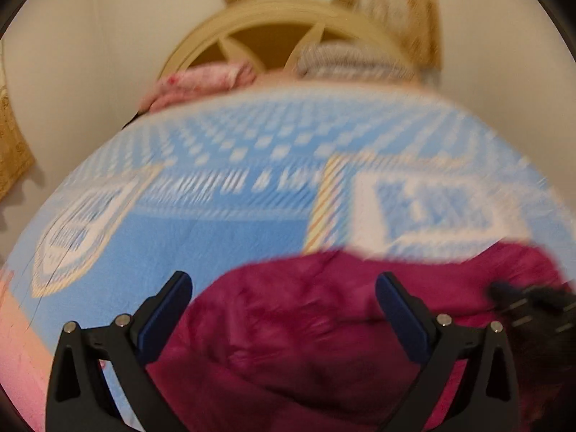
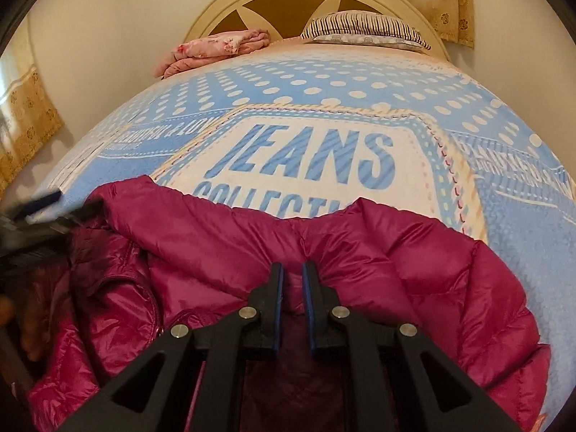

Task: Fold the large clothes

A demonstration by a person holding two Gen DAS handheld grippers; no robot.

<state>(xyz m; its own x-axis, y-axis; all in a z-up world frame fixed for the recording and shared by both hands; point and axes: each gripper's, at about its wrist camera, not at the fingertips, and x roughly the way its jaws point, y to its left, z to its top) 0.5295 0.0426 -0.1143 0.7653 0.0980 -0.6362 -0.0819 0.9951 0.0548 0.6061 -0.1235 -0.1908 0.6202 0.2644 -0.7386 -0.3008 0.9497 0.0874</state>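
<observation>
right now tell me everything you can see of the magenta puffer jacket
The magenta puffer jacket is shiny, quilted and crumpled, lying on the near edge of the blue bedspread, a zipper showing at its left side. The right gripper pinches a fold of it; the left gripper hangs open above it.

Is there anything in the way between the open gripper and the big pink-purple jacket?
Nothing visible. The left gripper stands open right over the magenta jacket on the blue bedspread, with only air between. The right gripper is nearly shut, with a fold of the jacket between its fingers.
</observation>
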